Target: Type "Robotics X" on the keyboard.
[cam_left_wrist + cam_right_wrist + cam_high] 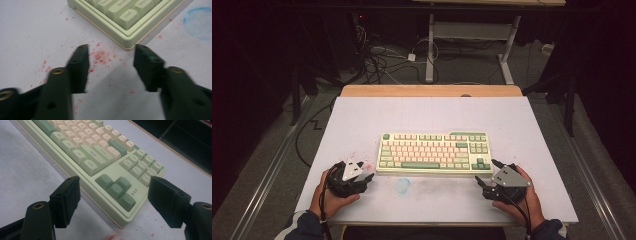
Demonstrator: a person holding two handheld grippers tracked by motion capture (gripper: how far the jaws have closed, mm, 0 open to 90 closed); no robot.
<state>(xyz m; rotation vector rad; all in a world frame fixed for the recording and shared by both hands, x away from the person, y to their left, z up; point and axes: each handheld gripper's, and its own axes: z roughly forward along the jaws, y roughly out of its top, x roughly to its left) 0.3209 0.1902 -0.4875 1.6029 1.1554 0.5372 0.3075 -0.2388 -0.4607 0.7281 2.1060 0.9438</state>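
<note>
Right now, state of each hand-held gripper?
Left hand-held gripper: open, empty, at the pale green plastic keyboard corner.
Right hand-held gripper: open, empty, straddling its other corner.

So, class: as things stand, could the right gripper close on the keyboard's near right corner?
Probably yes. The right gripper is open, its jaws already either side of the keyboard corner by the arrow keys, with nothing lying between them.

A white-topped table [362, 120] with a bare wooden far edge stands on grey carpet [272, 170], its surface marked with red specks [100, 56] and a blue smudge [403, 185]. Beyond it, tangled cables [382, 57] lie by a white desk frame [472, 35], and the surrounding room is dark.
</note>
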